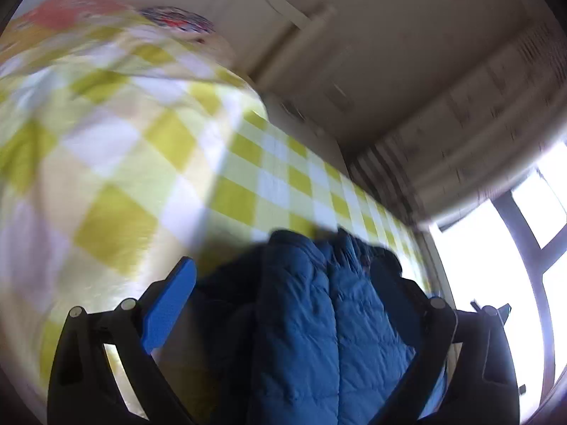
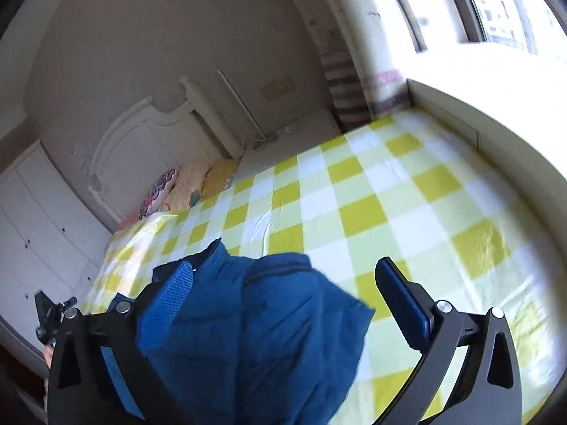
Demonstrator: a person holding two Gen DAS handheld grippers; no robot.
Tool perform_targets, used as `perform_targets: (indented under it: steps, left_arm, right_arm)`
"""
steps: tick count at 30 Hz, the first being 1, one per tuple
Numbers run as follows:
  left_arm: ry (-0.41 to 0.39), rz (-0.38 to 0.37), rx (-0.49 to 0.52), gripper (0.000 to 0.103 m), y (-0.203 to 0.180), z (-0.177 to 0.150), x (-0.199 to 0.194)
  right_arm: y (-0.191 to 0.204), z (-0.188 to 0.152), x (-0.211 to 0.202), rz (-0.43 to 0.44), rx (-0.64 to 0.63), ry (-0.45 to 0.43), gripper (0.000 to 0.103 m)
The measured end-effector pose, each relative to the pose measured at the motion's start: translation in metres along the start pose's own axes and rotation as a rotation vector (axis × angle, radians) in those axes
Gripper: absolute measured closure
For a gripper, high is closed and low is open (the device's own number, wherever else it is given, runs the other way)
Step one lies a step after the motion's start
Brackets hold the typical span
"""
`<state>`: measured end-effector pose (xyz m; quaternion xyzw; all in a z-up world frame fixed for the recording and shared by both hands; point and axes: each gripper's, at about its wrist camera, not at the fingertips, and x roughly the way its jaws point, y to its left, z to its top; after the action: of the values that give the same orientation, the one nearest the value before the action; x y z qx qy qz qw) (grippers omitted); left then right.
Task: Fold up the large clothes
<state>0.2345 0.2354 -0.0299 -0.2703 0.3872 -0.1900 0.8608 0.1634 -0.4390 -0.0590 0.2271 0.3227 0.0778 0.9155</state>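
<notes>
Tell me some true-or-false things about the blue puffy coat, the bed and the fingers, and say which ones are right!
1. The coat is blue and quilted. True.
2. The bed sheet has red stripes. False: it is checked in yellow-green and white.
3. The right gripper has its fingers squeezed shut on the coat. False: its fingers stand wide apart, with the coat lying between them.
4. The left gripper is open too, with the coat between its fingers. True.
5. Pillows lie at the far end of the bed by the white headboard. True.
6. The room is dark, with no window. False: a bright window is beside the bed.
</notes>
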Motion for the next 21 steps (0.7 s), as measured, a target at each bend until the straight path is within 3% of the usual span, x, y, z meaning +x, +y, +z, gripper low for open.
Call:
perform_targets:
  steps: [4,8,9,10,11,13,15,18,21]
  left_arm:
    - [0.112,-0.033,0.101,0.003,-0.026,-0.001,0.029]
    - [0.207,0.006,0.176,0.003,-0.042,0.006,0.075]
    - [0.229,0.027,0.187,0.003,-0.045,0.006,0.088]
    - [0.241,0.047,0.199,0.004,-0.046,0.002,0.093]
    - [0.247,0.100,0.231,0.023,-0.048,-0.002,0.104]
    - [0.222,0.203,0.294,0.086,-0.054,-0.009,0.105]
    - [0.126,0.116,0.303,0.088,-0.063,-0.013,0.070]
    - [-0.013,0.051,0.312,0.089,-0.080,-0.007,0.008]
    - [-0.119,0.042,0.336,0.089,-0.106,0.014,-0.032]
  right_arm:
    - [0.006,-0.001,0.032,0.033,-0.088,0.110,0.004]
    - [0.015,-0.012,0.066,0.005,-0.166,0.205,0.005]
    - [0.016,-0.016,0.072,0.001,-0.175,0.219,0.008]
    - [0.018,-0.020,0.079,0.007,-0.186,0.239,0.033]
    - [0.024,-0.025,0.082,-0.012,-0.215,0.243,0.055]
    - [0.043,-0.031,0.063,-0.054,-0.299,0.165,0.079]
    - [0.066,-0.028,0.024,-0.053,-0.345,0.048,0.082]
    - [0.093,-0.013,-0.025,-0.026,-0.372,-0.061,0.083]
    - [0.122,0.012,-0.050,-0.042,-0.403,-0.132,0.083]
